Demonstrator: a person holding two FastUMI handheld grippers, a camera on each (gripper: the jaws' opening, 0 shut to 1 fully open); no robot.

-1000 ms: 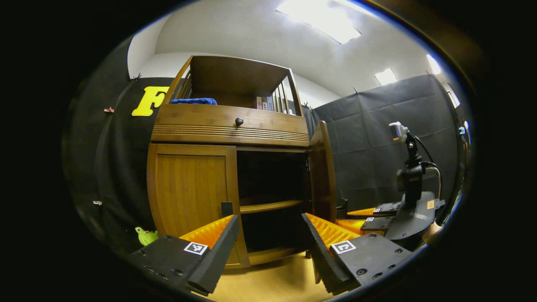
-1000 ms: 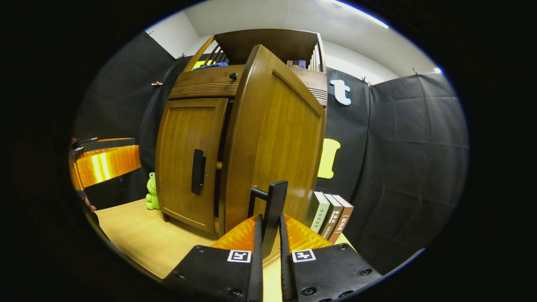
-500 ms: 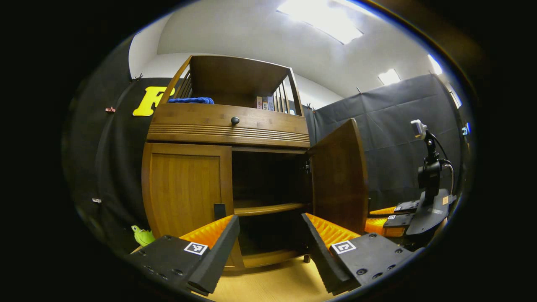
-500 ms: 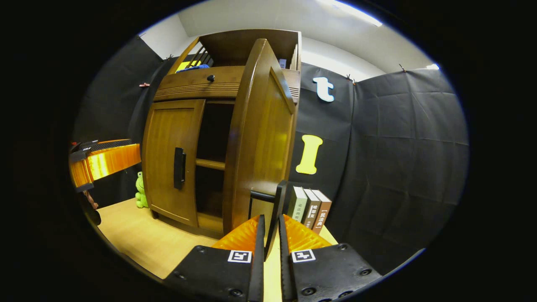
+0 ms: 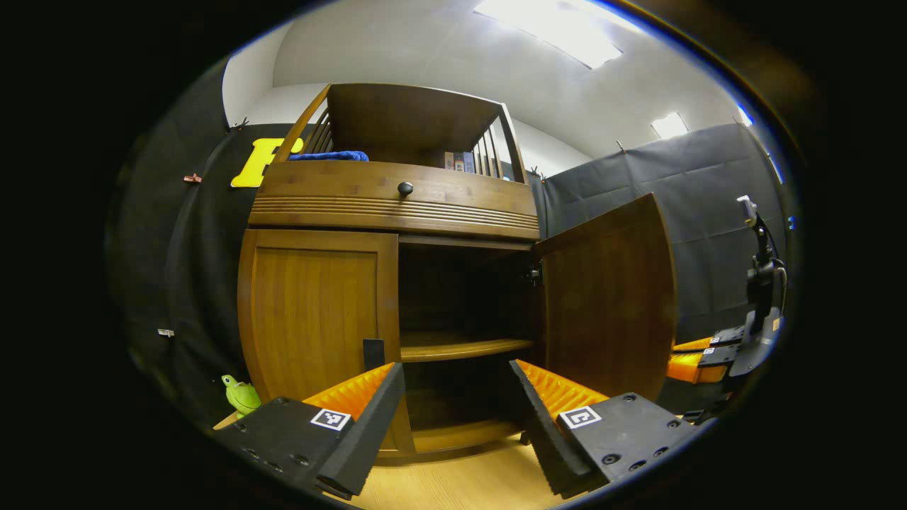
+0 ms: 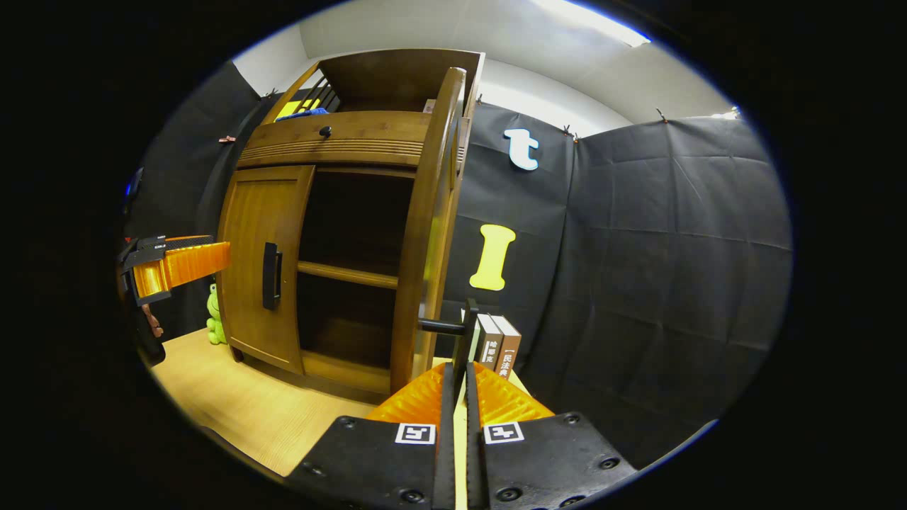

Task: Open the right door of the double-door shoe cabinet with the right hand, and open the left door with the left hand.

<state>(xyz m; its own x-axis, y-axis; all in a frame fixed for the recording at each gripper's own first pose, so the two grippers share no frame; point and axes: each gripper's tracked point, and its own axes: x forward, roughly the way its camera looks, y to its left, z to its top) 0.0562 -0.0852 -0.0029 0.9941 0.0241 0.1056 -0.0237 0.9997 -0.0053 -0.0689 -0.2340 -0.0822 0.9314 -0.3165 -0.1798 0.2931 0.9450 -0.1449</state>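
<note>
**On the light wooden tabletop: one cabinet door swung open, one shut**

Nearest in the right gripper view, the right gripper [image 6: 458,386] has its two fingers pressed together on the slim black bar handle of the right door [image 6: 460,333], pinching it, which is judged to be how the door is held out. That brown wooden right door [image 5: 609,297] stands wide open, edge-on to this camera.

In the left gripper view, the left gripper [image 5: 457,397] hangs with its fingers spread wide, touching nothing, low before the cabinet. Judging by this, it is lined up to reach for the left door next.

Beyond stands the brown wooden double-door shoe cabinet [image 5: 397,205]. Its flat panelled left door [image 5: 315,312] is shut, with its black bar handle [image 6: 271,275] untouched. The open right half shows a dark interior with one wooden shelf [image 5: 460,347].
</note>
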